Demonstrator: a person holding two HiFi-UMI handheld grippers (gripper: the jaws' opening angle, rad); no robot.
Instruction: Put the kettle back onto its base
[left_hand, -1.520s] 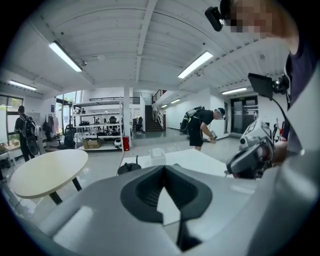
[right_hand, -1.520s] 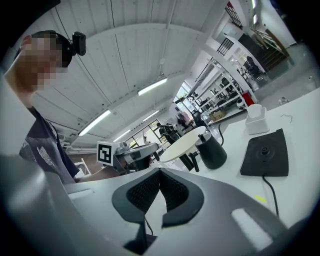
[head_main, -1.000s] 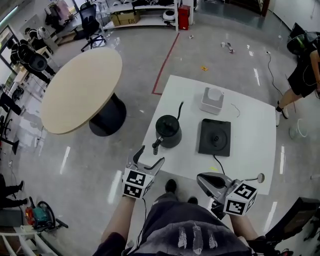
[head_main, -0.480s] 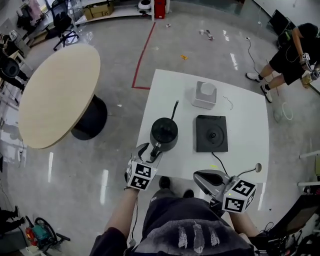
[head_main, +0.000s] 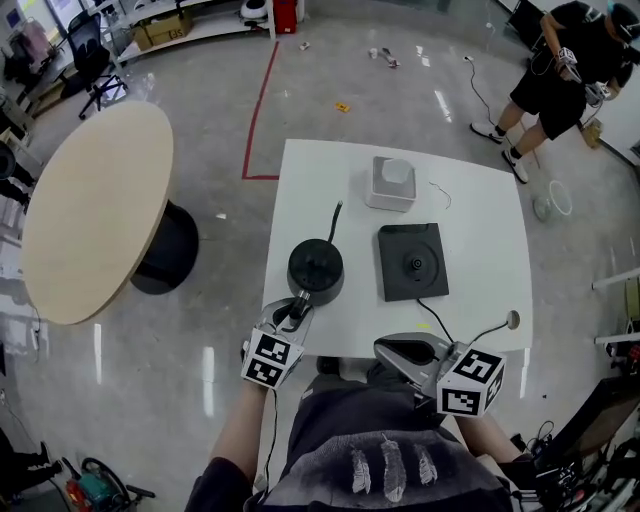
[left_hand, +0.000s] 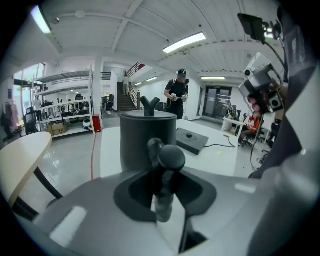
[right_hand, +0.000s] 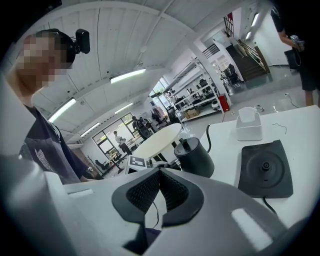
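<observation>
The black kettle (head_main: 316, 267) stands on the left half of the white table (head_main: 480, 200), its thin spout pointing away from me. Its handle (head_main: 297, 308) reaches toward the front edge. My left gripper (head_main: 290, 315) has just been closing and now sits shut on that handle (left_hand: 167, 165), the kettle body (left_hand: 149, 137) right ahead of it. The flat black base (head_main: 412, 262) lies to the kettle's right, bare on top. My right gripper (head_main: 385, 350) hovers shut and holding nothing at the front edge, before the base (right_hand: 265, 170).
A white box (head_main: 391, 184) stands behind the base. The base's cable (head_main: 435, 325) runs to the front edge. A round beige table (head_main: 85, 215) stands to the left, and a person (head_main: 560, 70) at the far right.
The left gripper has dropped forward onto the kettle's handle and its wide-open jaws have closed around it. The right gripper has shifted a little to the left.
</observation>
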